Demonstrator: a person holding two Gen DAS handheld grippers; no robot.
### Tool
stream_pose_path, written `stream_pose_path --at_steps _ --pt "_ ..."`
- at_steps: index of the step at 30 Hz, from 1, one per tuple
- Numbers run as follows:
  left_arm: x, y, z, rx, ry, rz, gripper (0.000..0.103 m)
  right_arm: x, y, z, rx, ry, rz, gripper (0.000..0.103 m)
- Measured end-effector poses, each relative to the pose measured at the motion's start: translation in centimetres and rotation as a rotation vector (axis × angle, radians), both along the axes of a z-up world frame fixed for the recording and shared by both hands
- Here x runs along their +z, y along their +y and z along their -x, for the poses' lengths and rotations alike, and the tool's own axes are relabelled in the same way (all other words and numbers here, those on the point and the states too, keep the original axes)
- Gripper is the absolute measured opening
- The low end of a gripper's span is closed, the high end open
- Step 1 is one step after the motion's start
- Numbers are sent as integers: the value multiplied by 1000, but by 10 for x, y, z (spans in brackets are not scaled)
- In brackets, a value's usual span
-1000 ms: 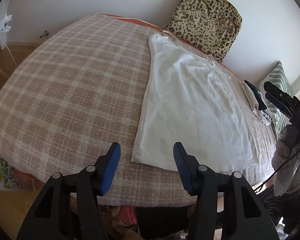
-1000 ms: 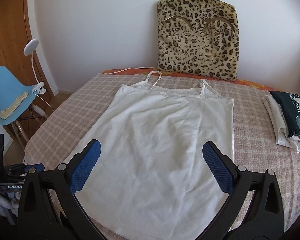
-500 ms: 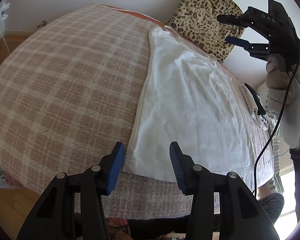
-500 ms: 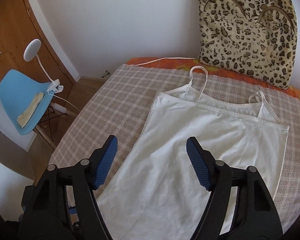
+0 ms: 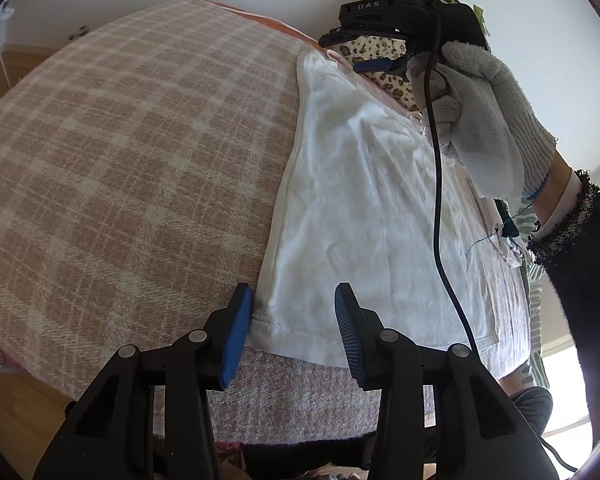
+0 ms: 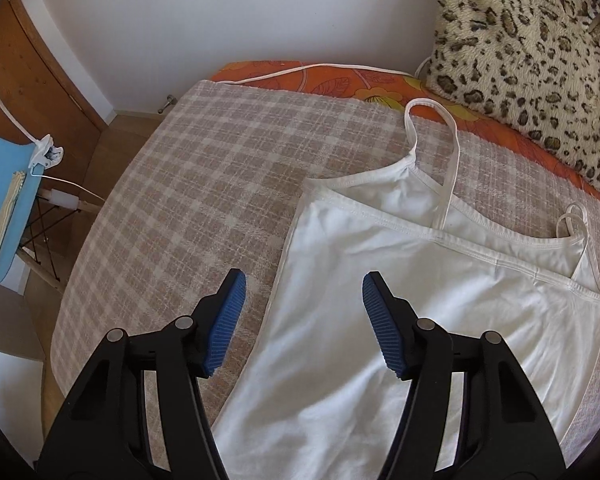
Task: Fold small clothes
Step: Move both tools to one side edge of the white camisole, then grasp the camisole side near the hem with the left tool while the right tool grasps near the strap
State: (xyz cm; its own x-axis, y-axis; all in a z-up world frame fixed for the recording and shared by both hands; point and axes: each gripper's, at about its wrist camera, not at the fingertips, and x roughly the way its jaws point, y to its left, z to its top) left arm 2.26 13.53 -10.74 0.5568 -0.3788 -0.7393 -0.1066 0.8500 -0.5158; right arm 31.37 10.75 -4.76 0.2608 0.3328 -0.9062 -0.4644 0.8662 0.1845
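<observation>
A white top (image 5: 364, 208) lies flat on the checked bedspread (image 5: 132, 152), straps toward the leopard cushion (image 6: 532, 48) at the wall and hem toward the near edge of the bed. No fold has been made yet.

A second ago the right gripper (image 6: 304, 320) looked at the top from the hem side, jaws at their widest. It has since swung across to the strap end and dropped lower, and its jaws are closing; they now straddle the top's side seam just below the near strap (image 6: 432, 148), with cloth between them but the pads not yet pressing it. In the left view the same gripper (image 5: 374, 46) hangs over that upper corner, held by a gloved hand (image 5: 488, 112) with a black cable trailing down.

The left gripper (image 5: 290, 328) has hardly moved. It has tipped slightly closer to the hem corner, and its jaws are closing too, one pad beside the seam and one over the hem; neither clamps the fabric yet.

So both grippers now sit on the same long side of the top, one at each end. That likely sets up a lengthwise fold, lifting this edge and carrying it across toward the far side.
</observation>
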Motion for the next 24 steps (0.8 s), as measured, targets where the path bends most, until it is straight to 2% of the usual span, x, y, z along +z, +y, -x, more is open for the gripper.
stream_pose_path --at_steps 4,10,12,14,16,19,20,21,23,24 --pt "0 1 1 -7 -6 10 38 -15 14 -18 -23 26 6 64" --pt "-1 1 -1 -25 -14 21 37 -36 41 -33 -15 5 99 61" --pt "-1 0 -1 -32 -21 4 28 -41 48 -37 -16 -4 138 58" --pt "-4 1 -1 -42 -16 15 12 -46 54 -40 -16 -12 175 55" --pt "-7 2 -2 -40 -16 30 10 -50 58 -42 -13 -16 203 52" --pt "-5 -1 -3 -52 -26 38 7 -54 64 -43 -4 -32 236 43" --pt "-3 -3 -2 -60 -38 39 7 -54 65 -44 -3 -40 241 37" --pt "0 -5 -1 -67 -52 39 6 -54 65 -44 -6 -44 246 25" --pt "4 -10 -1 -82 -72 33 6 -54 63 -46 -16 -42 252 12" --pt "6 -13 -1 -89 -79 33 6 -53 61 -47 -20 -38 243 9"
